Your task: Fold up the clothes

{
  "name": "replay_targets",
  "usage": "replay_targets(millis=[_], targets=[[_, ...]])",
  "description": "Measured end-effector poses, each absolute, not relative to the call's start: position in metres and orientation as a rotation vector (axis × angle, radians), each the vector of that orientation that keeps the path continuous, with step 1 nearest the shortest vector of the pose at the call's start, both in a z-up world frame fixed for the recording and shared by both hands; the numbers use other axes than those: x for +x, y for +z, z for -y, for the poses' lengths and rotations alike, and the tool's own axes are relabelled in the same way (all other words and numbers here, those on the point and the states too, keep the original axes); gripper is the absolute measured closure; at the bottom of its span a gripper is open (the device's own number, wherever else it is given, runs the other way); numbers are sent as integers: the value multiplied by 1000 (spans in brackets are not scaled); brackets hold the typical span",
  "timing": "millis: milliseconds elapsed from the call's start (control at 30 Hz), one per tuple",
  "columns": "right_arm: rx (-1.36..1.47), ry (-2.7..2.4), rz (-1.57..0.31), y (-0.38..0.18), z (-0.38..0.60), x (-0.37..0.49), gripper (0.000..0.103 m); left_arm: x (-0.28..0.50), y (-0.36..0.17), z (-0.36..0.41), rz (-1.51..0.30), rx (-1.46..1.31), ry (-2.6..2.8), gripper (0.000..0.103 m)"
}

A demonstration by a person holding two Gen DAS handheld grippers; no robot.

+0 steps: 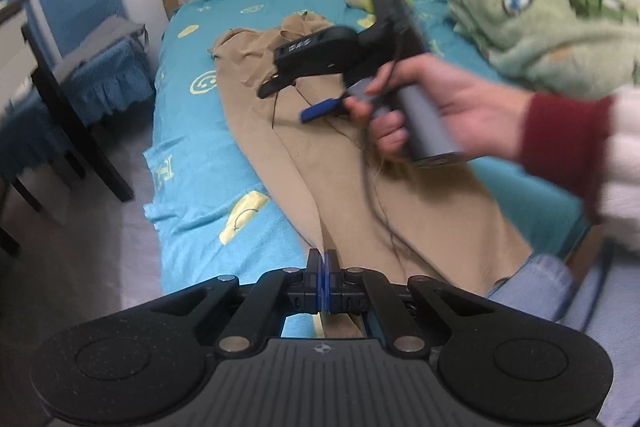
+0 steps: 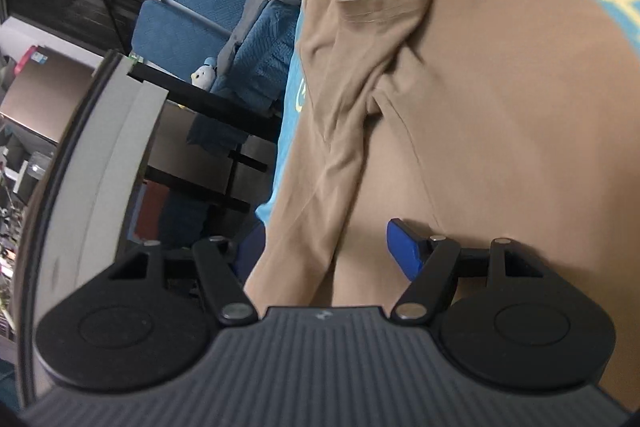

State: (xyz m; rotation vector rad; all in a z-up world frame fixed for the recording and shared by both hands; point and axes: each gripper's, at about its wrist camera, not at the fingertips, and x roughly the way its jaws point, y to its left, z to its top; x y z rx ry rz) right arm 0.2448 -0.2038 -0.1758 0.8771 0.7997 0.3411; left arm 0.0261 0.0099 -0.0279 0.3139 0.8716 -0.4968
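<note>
Across the turquoise bed [image 1: 188, 131] a tan garment [image 1: 352, 187] lies spread lengthwise. At its near hem the left gripper [image 1: 322, 259] has its fingers pressed together, seemingly pinching the cloth edge. Farther up, the right gripper [image 2: 324, 247] hovers with fingers spread wide over the fabric.
</note>
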Motion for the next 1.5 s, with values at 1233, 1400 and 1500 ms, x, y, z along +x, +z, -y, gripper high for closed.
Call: replay_targets(millis=[1233, 1400, 1500], targets=[[757, -117, -1000, -121, 256, 49, 14, 110, -128, -56, -1241, -236, -431, 35], [953, -67, -1098, -156, 250, 31, 14, 107, -129, -47, -1271, -187, -493, 44], [837, -26, -1177, -151, 229, 32, 13, 97, -127, -37, -1306, -108, -532, 67]])
